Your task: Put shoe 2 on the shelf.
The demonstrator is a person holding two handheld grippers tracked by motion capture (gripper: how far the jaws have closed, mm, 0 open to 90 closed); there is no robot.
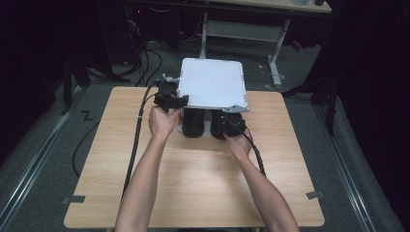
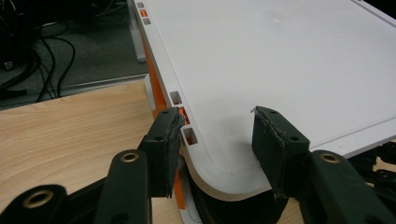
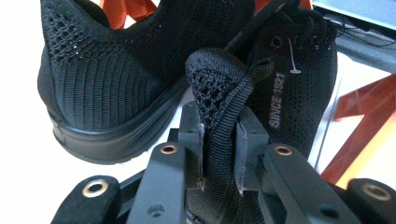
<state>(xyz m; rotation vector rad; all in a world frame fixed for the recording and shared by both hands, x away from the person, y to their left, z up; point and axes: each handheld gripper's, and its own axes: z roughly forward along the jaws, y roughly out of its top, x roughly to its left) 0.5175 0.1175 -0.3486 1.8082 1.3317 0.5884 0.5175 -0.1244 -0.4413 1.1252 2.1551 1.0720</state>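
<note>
The white lid (image 1: 211,82) hides most of both black shoes (image 1: 193,123); right gripper (image 3: 219,154) pinches one heel, left gripper (image 2: 217,140) straddles the lid's corner.

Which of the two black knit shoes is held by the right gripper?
The black knit shoe printed "SINCE 1921": the right gripper pinches its heel tab, while the other shoe stands free beside it.

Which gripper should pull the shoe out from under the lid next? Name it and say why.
Right. The right gripper is already shut on the heel of the nearer black shoe, so it can likely draw it out. The left gripper straddles the white lid corner and looks busy propping it.
</note>
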